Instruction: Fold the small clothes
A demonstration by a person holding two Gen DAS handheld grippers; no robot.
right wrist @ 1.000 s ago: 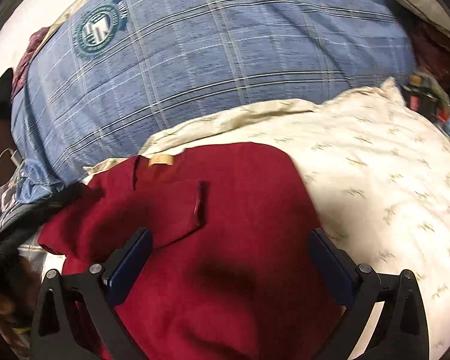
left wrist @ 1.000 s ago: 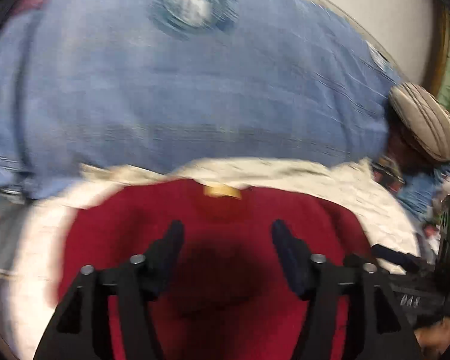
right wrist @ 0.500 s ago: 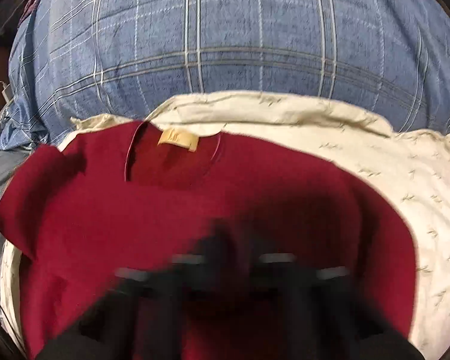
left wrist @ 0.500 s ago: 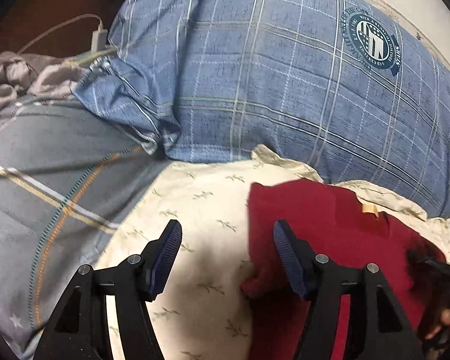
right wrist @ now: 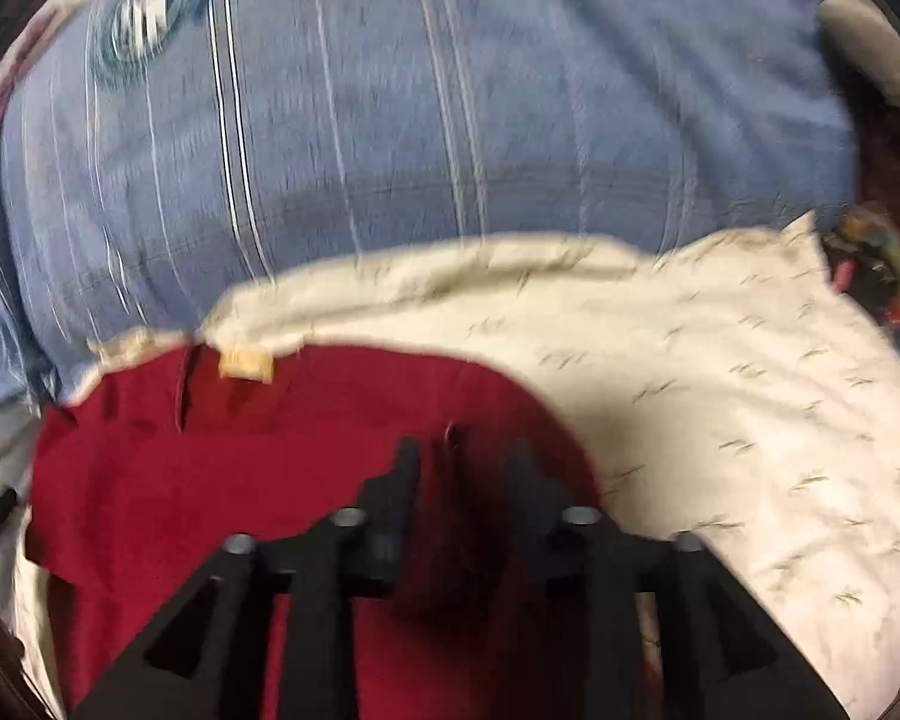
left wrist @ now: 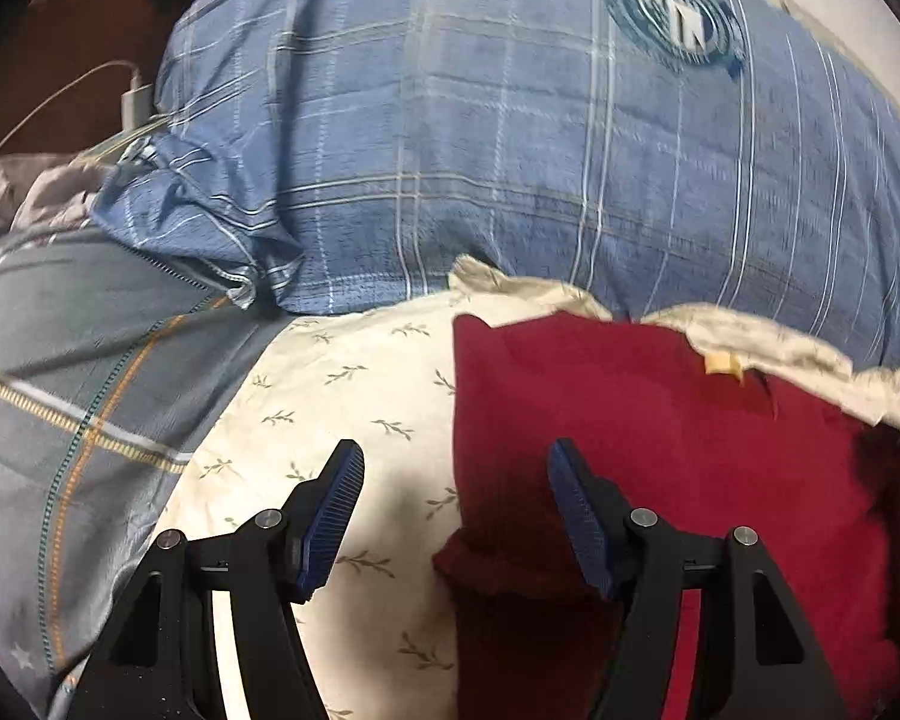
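Red shirt (left wrist: 660, 450) lies spread on a cream cloth (left wrist: 342, 408) printed with small leaf sprigs, which covers the bed in front of a big blue plaid pillow (left wrist: 480, 150). Its collar end, with a tan label (right wrist: 245, 364), points toward the pillow, and the top edge of the cream cloth is rumpled up just beside that collar. Along the shirt's left side the fabric is turned in, giving a straight edge with a small bunched corner lower down.

Over that edge hangs the left hand-held gripper (left wrist: 456, 516), its blue-padded jaws spread apart and pinching nothing; one finger is above bare cream cloth, the other above red fabric, with the shirt's edge between them.

The right hand-held gripper (right wrist: 459, 480) is over the right-hand part of the shirt, near its curved outer edge. The view is blurred with motion. Its jaws stand fairly close and are opening, with a ridge of red fabric rising between them; I cannot tell whether the pads press on it.

Beyond the cream cloth's left edge lies a grey striped cover (left wrist: 78, 372), and further back a white charger and cable (left wrist: 135, 102) sit beside the pillow's corner. A round dark-blue emblem (left wrist: 675, 12) marks the pillow.
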